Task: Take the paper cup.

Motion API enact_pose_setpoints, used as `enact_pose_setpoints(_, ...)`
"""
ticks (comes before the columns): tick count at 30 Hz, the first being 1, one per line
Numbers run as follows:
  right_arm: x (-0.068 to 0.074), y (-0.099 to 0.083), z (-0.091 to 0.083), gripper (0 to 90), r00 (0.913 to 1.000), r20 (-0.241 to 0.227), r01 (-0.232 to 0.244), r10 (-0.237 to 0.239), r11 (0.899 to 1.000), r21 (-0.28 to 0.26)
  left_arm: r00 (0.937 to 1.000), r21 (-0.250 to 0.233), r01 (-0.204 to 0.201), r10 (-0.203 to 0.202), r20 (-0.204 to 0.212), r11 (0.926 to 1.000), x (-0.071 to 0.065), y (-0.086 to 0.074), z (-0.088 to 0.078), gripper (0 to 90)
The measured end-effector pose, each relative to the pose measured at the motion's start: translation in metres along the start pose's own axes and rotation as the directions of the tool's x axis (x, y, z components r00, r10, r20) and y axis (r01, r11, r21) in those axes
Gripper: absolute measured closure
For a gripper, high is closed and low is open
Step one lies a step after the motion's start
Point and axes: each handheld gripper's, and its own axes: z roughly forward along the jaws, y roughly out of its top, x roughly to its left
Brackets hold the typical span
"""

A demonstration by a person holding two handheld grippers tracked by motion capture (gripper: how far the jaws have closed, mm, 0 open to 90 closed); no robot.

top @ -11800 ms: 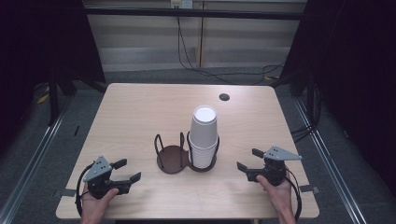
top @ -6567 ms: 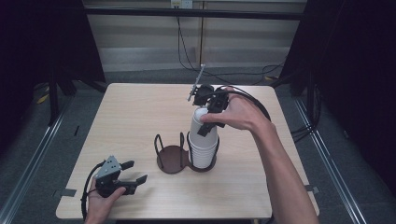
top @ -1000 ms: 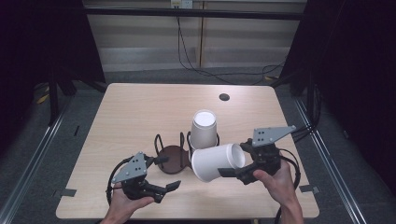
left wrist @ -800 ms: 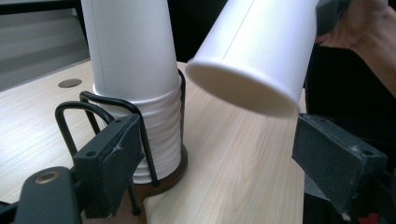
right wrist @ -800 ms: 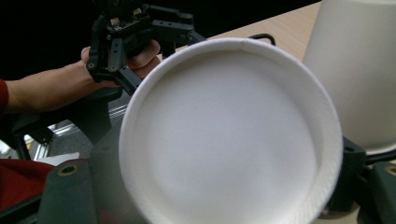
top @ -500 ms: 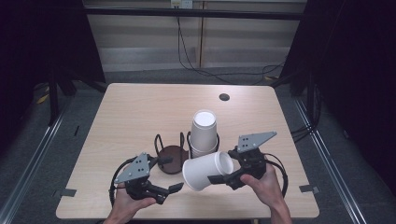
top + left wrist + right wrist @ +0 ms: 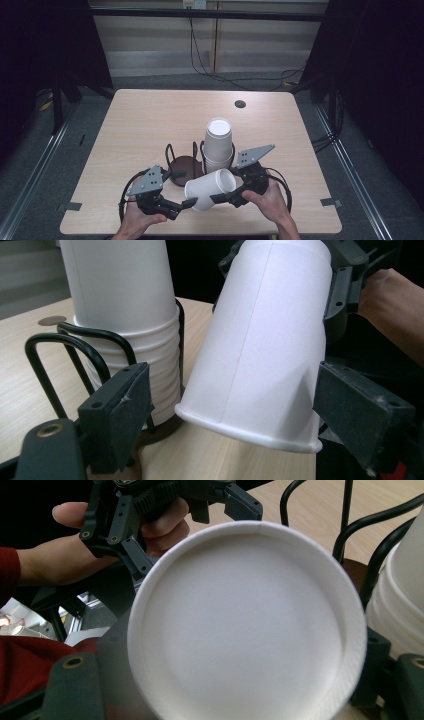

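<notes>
You are holding a white paper cup (image 7: 211,189) on its side, low centre of the high view, just above the worktop (image 7: 135,125) and in front of the black wire cup holder (image 7: 181,161). Your right gripper (image 7: 239,192) is clamped on the cup's closed base end, so the cup's long axis is running from lower left to upper right across the frame, with the rolled rim pointing toward your left gripper (image 7: 176,207).

That is the relation the coming move depends on. In the left gripper view the cup's open rim (image 7: 247,429) is sitting right between the two pads (image 7: 119,410), but the jaws are standing apart on either side of it and I cannot see them pressing on the wall. So your left gripper is released, and it is by far the nearer one to the rim end.

The cup is looking plain white, tapered, with a vertical seam and a smooth beaded lip, not dented where it shows. In the right gripper view its recessed base (image 7: 247,620) is facing the camera.

The stack of white cups (image 7: 218,145) is standing upside down in the holder's right ring, just behind the held cup.
</notes>
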Motion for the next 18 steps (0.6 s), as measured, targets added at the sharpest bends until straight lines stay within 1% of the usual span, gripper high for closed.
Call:
enact_pose_setpoints(1,0.0,0.0,0.001,23.2,1.0,0.001,-0.002,0.002,1.0,0.001,1.0,0.005,-0.002,0.002,0.004,1.0,-0.001,0.0,0.001,15.6)
enact_pose_setpoints(5,0.0,0.0,0.004,23.3,0.9999,-0.012,0.005,-0.005,1.0,-0.001,0.9989,0.016,-0.021,0.02,0.043,0.9996,-0.003,-0.001,0.004,15.6)
enact_pose_setpoints(9,0.001,0.001,0.006,23.4,0.9997,-0.023,0.006,-0.006,1.0,-0.003,0.9989,0.03,-0.017,0.016,0.045,0.9994,-0.004,-0.003,0.008,15.5)
enact_pose_setpoints(11,0.001,0.001,0.007,23.3,0.9997,-0.023,0.007,-0.007,1.0,0.001,0.998,0.035,-0.012,0.01,0.062,0.9993,-0.004,-0.003,0.009,15.5)
enact_pose_setpoints(14,0.001,0.0,0.009,23.5,0.9996,-0.027,0.004,-0.004,1.0,0.014,0.9972,0.038,-0.008,0.005,0.074,0.9992,-0.003,-0.004,0.012,15.3)
enact_pose_setpoints(16,0.001,0.0,0.01,23.5,0.9995,-0.031,0.005,-0.004,1.0,0.012,0.9964,0.045,-0.009,0.005,0.084,0.999,-0.003,-0.004,0.014,15.3)
enact_pose_setpoints(18,0.001,0.001,0.011,23.5,0.9995,-0.031,0.005,-0.005,1.0,0.014,0.9966,0.054,-0.008,0.004,0.083,0.9985,-0.003,-0.005,0.016,14.1)
